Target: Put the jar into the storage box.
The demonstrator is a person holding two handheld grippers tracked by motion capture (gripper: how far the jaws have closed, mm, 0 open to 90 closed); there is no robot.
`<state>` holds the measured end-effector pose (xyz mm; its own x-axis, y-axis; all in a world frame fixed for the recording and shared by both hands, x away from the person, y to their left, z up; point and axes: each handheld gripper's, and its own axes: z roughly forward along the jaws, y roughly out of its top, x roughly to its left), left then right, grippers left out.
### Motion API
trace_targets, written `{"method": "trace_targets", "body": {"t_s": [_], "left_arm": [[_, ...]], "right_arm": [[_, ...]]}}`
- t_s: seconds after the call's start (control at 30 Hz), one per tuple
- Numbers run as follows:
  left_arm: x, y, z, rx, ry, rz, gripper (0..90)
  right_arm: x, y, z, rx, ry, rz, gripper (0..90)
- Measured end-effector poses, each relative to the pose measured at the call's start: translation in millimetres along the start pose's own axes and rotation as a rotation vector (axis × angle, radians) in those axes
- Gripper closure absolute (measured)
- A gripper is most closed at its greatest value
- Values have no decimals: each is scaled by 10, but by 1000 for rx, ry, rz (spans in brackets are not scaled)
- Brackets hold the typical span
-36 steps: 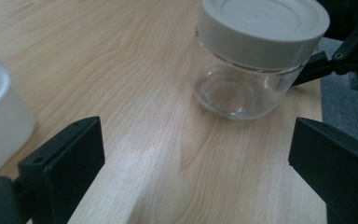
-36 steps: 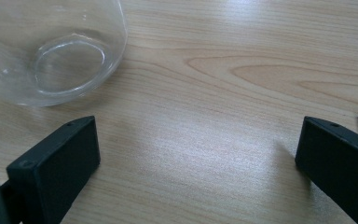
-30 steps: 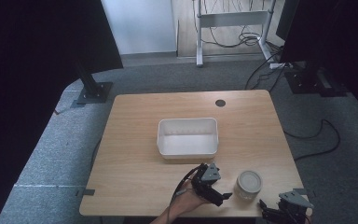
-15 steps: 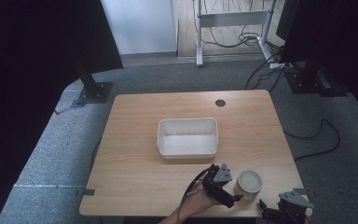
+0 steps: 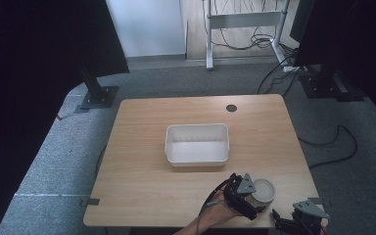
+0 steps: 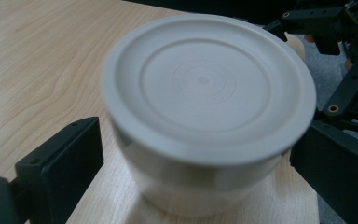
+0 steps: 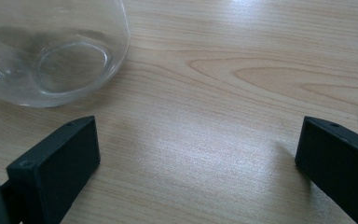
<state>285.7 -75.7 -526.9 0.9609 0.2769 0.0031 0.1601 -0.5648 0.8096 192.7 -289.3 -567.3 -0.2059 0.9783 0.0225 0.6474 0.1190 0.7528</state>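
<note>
The jar (image 5: 264, 191) stood at the lower right of the high view, near the tabletop's (image 5: 142, 147) front edge, its pale lid (image 6: 208, 83) on. The left claw (image 5: 241, 196) was right beside it, and in the left gripper view the jaws stood spread on either side of the glass body, just apart from it, neither pad visibly pressing. The step in hand looked like a grasp being set up. The right claw (image 5: 301, 219) sat at the bottom right corner, jaws wide apart over bare wood, the jar's glass at upper left of its own view. The white bin (image 5: 197, 144) waited mid-frame, well apart. Next, probably: close squarely on the body below the lid, gently, since glass could slip.
</note>
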Motion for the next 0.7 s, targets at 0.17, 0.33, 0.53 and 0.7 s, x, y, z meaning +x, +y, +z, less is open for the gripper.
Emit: {"method": "trace_targets", "body": {"t_s": [0.17,0.33,0.53,0.7], "left_arm": [[-35,37,106,27,16,5,31],[-43,54,189,33,29,-14,49],[-53,87,256,51,45,-6,92],[-75,85,243,54,56,-4,96]], "right_arm": [[0,-1,0,0,0,0,0],[-1,-2,0,-1,2,-1,0],[-2,-1,0,-1,3,-2,0],[-3,-2,-1,-1,4,-3,0]]}}
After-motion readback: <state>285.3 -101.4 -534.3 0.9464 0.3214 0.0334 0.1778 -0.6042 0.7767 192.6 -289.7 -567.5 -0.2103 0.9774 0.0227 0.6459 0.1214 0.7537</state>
